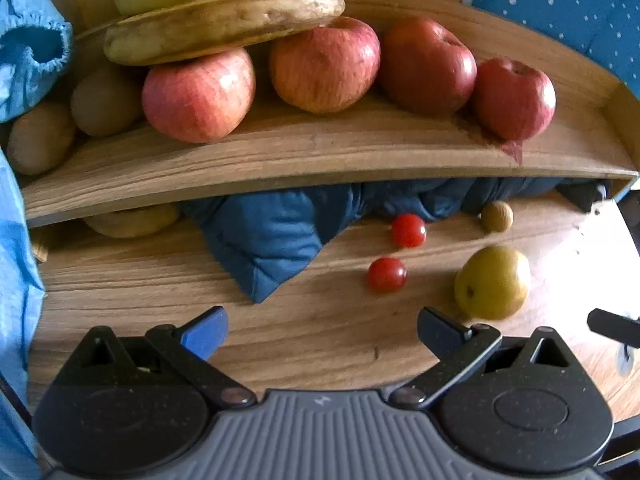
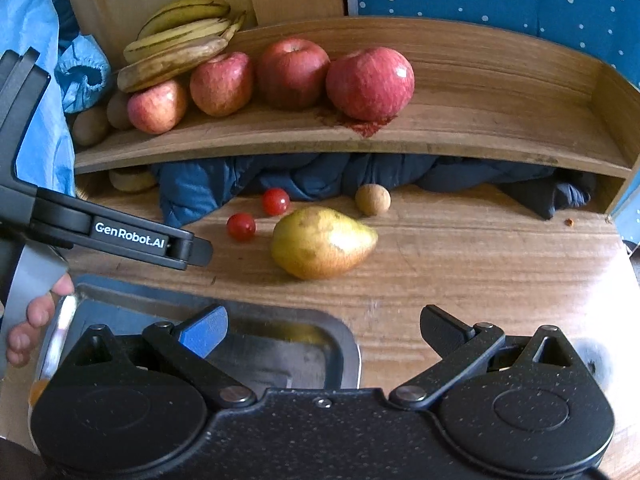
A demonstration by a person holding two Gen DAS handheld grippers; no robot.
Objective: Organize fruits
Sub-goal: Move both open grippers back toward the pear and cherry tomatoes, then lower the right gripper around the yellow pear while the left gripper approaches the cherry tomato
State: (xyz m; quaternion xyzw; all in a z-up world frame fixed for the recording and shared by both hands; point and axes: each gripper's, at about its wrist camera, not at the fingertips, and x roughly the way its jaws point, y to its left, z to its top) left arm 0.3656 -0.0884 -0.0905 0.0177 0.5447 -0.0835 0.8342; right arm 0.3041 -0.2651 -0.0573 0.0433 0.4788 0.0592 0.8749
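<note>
Four apples, one pear

Four apples (image 2: 370, 82) sit on the shelf (image 2: 480, 128) beyond both tongs, under the bananas (image 2: 176, 46). Ahead of the right tongs (image 2: 322, 330), spread apart and empty, lie one pear (image 2: 322, 242) and two cherry tomatoes (image 2: 241, 227) on the worktop (image 2: 480, 260). Left tongs (image 1: 322, 330) likewise gape empty.

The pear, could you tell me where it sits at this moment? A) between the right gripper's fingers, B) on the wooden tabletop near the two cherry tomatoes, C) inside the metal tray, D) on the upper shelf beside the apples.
B: the pear lies on the tabletop beside the cherry tomatoes, untouched.
</note>
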